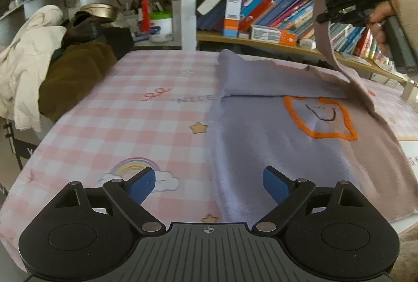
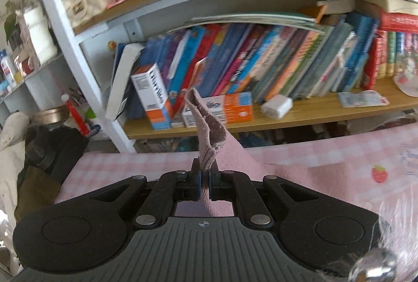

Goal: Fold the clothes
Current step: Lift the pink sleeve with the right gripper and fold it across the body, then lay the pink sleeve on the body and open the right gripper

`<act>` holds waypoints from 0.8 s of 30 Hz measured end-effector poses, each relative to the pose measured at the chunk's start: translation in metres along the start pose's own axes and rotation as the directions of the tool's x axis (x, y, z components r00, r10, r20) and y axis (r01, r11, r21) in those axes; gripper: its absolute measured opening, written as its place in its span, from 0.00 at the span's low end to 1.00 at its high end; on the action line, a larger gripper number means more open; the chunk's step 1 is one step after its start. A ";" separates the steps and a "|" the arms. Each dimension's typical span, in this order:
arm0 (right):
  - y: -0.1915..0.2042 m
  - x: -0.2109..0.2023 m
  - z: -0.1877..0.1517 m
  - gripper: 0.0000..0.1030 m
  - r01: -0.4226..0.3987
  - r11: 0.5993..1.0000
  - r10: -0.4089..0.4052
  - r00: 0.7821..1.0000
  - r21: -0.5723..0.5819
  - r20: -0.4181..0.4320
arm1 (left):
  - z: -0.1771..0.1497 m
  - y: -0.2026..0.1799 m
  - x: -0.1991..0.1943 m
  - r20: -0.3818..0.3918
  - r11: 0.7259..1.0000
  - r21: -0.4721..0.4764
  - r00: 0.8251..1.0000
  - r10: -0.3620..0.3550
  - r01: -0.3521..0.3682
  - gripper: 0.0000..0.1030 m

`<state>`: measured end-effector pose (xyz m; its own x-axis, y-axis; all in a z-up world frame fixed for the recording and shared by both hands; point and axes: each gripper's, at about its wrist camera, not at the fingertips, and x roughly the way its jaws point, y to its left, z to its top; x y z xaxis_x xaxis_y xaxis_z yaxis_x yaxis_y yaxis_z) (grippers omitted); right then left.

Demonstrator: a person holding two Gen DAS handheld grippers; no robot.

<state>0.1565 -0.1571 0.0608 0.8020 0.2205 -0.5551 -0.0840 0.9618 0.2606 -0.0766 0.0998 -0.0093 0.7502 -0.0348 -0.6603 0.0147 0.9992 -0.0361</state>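
A lilac-pink sweater (image 1: pixel 263 141) with an orange outlined smiley patch (image 1: pixel 320 116) lies on the pink checked tablecloth (image 1: pixel 130 120). Its left sleeve is folded across the chest. My left gripper (image 1: pixel 209 182) is open and empty, low over the sweater's left hem edge. My right gripper (image 1: pixel 326 17) is raised at the upper right, shut on the sweater's right sleeve (image 1: pixel 325 47), which hangs from it in a strip. In the right wrist view the gripper (image 2: pixel 205 185) pinches the sleeve's ribbed cuff (image 2: pixel 209 125) between its blue pads.
A bookshelf (image 1: pixel 261 39) full of books runs behind the table. A pile of cream and brown clothes (image 1: pixel 52 68) lies at the table's left. A white box (image 1: pixel 410 91) stands at the right edge. The shelf also fills the right wrist view (image 2: pixel 300 112).
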 end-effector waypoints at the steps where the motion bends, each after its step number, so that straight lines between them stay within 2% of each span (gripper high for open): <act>1: 0.006 0.005 -0.002 0.05 0.001 1.000 -0.001 1.000 -0.006 -0.003 | 0.000 0.003 -0.001 0.000 1.000 0.000 1.000 0.003 -0.003 0.89; 8: 0.025 0.038 -0.018 0.05 0.027 1.000 -0.026 0.998 0.016 -0.059 | -0.004 0.018 -0.004 -0.009 1.000 0.006 1.000 0.023 -0.023 0.89; 15: 0.035 0.056 -0.037 0.05 0.024 1.000 -0.025 0.991 -0.009 -0.133 | -0.006 0.030 -0.002 -0.023 0.999 -0.010 0.999 0.039 -0.039 0.89; 18: 0.031 0.062 -0.044 0.12 0.007 0.999 0.000 0.986 0.040 -0.169 | -0.006 0.030 -0.001 -0.025 0.999 -0.008 0.999 0.036 -0.036 0.89; 19: 0.030 0.063 -0.045 0.25 -0.004 0.998 0.015 0.984 0.058 -0.176 | -0.006 0.030 0.000 -0.025 0.999 -0.007 0.999 0.033 -0.033 0.89; 21: 0.031 0.060 -0.046 0.39 -0.032 0.998 0.042 0.984 0.062 -0.173 | -0.005 0.029 0.001 -0.023 1.000 -0.004 0.999 0.022 -0.022 0.89; 24: 0.031 0.052 -0.045 0.40 -0.071 0.996 0.080 0.982 0.054 -0.173 | -0.002 0.025 0.003 -0.015 1.000 0.007 1.000 0.006 -0.006 0.89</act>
<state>0.1695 -0.1086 0.0045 0.6787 0.3211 -0.6605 -0.1092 0.9335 0.3415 -0.0756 0.1250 -0.0140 0.7401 -0.0293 -0.6718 0.0148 0.9995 -0.0272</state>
